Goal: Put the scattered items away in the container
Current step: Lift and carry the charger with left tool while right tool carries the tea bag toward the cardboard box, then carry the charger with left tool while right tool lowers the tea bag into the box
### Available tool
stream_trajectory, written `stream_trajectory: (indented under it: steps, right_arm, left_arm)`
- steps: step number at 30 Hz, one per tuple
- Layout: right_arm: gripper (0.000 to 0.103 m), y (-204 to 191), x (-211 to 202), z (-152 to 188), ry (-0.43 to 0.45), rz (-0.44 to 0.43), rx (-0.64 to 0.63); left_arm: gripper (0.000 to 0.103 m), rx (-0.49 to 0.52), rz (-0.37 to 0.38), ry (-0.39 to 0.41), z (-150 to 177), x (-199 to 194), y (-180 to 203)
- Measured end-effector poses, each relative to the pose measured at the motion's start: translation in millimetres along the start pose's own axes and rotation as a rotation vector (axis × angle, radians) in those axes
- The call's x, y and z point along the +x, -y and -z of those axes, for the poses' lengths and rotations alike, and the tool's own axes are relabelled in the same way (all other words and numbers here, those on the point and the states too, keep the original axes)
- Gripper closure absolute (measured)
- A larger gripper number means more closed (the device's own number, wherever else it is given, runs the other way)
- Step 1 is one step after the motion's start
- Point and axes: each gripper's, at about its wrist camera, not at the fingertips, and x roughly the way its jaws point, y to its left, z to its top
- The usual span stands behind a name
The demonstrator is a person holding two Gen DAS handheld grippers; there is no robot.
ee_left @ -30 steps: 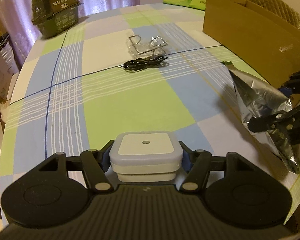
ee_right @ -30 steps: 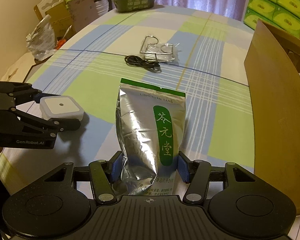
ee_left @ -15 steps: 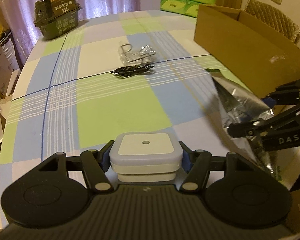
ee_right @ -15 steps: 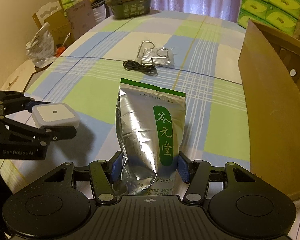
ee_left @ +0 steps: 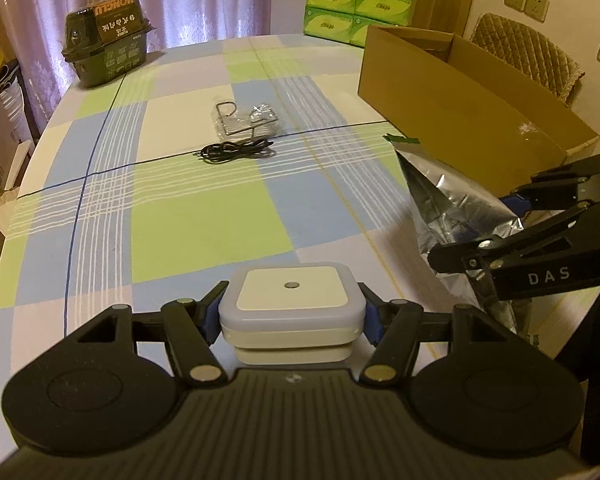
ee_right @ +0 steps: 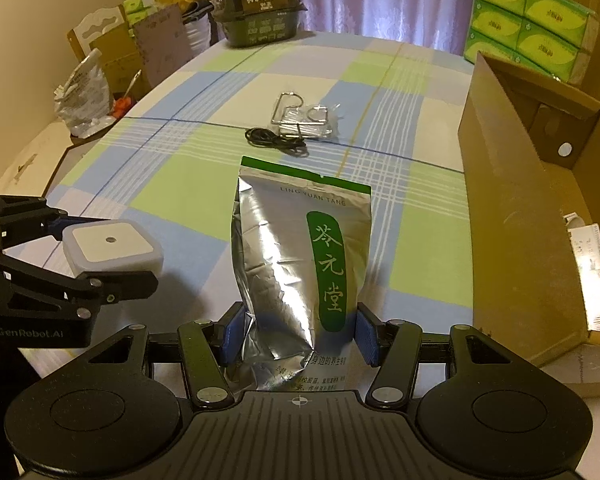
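Jaws on both grippers stay clamped: left gripper on the white puck, right gripper on the foil pouch. Both have lifted off the table since a second ago, cardboard box at 2 o'clock looks next.

light: dim, warm, perhaps from overhead | glare: silver pouch | edges: fisheye-bent, dark corners | focus: sharp

Both tools are finished in matte black, with ribbed housings, round side discs, silver pivot screws and blue finger pads. "DAS" is printed on the right gripper, "GenRobot.AI" on the left gripper.
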Motion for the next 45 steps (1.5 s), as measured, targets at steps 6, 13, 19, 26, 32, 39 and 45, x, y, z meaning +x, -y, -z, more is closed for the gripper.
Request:
stream_trajectory:
  steps: [6,13,19,26,32,39,45]
  right_arm:
    - [0.045,-4,-9,3,0.01,0.002,-0.01]
    - [0.045,-5,-21,1,0.035,0.004,-0.015]
    - [0.045,-4,-34,-1,0.061,0.011,-0.013]
    - [0.045,-2,-47,1,0.088,0.017,-0.007]
    - [0.045,3,-56,-1,0.107,0.022,0.001]
    - [0.045,12,-66,-3,0.129,0.031,0.018]
    - [0.045,18,-76,-5,0.154,0.036,0.028]
  left_arm:
    - [0.043,0.004,-0.002,0.008,1,-9,7]
    - [0.043,0.009,-0.006,0.019,0,-18,12]
    - [0.043,0.021,-0.007,0.029,-3,-24,19]
    - [0.043,0.037,0.001,0.042,-6,-28,29]
    - [0.043,0.048,0.007,0.051,-11,-30,37]
    - [0.043,0.065,0.015,0.062,-18,-33,46]
    - [0.043,0.082,0.025,0.079,-27,-36,54]
